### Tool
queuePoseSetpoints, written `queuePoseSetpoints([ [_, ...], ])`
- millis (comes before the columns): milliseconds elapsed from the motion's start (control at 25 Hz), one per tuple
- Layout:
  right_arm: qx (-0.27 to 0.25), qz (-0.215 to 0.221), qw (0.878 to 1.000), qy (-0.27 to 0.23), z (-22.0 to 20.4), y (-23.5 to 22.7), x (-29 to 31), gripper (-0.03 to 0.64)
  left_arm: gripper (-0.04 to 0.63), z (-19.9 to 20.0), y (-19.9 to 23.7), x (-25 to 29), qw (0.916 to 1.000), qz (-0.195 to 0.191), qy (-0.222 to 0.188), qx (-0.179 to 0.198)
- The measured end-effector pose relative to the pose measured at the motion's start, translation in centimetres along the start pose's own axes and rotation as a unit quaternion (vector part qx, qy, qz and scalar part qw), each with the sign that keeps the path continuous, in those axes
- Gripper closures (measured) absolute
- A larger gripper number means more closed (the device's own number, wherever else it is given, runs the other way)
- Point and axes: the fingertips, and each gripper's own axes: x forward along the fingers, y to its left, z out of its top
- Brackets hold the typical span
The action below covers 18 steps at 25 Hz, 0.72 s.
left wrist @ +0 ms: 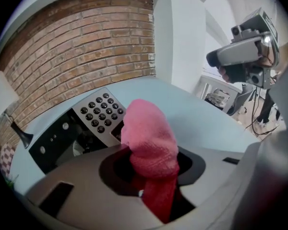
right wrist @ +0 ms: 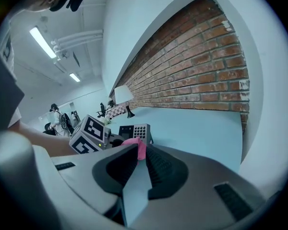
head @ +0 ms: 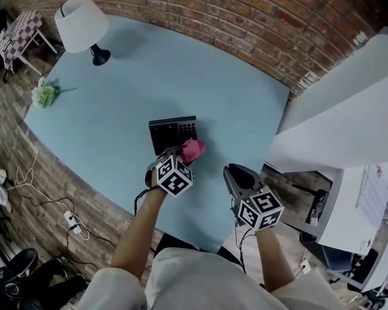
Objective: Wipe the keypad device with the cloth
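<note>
Cloth (left wrist: 150,140), pink and nubbly like terry, stands bunched in a soft rounded lump between the jaws of our left tool (head: 183,155), which is clenched on it; the tool's smooth grey shell curves round dark pads, and its cube bears black-and-white square markers. Our right tool (right wrist: 140,152) hangs off the near edge of the surface (head: 116,108), its ribbed dark pads drawn together at the tips with nothing between them. Just past the cloth lies the keypad device (head: 173,133), a flat black slab near the front edge of the surface; one part is a grey panel with rows of small round black buttons, the other a glossy dark face; the cloth is at its near right corner, and we cannot tell whether the two touch. The surface is matte pale blue and smooth; farther off lie a pale flower (head: 45,93) and a lamp (head: 81,21) with a white conical shade on a black base; behind runs a rough red brick wall (head: 246,18).
</note>
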Motion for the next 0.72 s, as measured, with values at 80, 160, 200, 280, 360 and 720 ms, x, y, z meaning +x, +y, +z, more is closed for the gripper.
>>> queuePoseSetpoints([
  [80,0.003,0.004,1.0,-0.003,0.2,0.3,-0.2,0.54,0.418,-0.3,-0.4,0.2,1.0,-0.005,0.002,-0.004],
  [160,0.003,0.006,1.0,-0.004,0.2,0.5,-0.3,0.54,0.417,-0.7,-0.8,0.4,0.9999,-0.012,0.006,-0.009],
  [200,0.002,0.007,1.0,-0.004,0.2,0.6,-0.3,0.54,0.417,-0.9,-1.1,0.6,0.9997,-0.017,0.009,-0.012],
  [280,0.002,0.01,1.0,-0.004,0.1,0.8,-0.3,0.54,0.418,-1.4,-1.6,1.0,0.9993,-0.027,0.017,-0.017],
  [360,0.002,0.012,1.0,-0.002,-0.1,1.0,-0.2,0.54,0.419,-1.9,-2.1,1.3,0.9989,-0.035,0.023,-0.022],
  [720,-0.01,0.005,1.0,0.01,-0.7,0.8,-1.4,0.54,0.417,-3.4,-4.0,0.4,0.9939,-0.029,-0.03,-0.102],
])
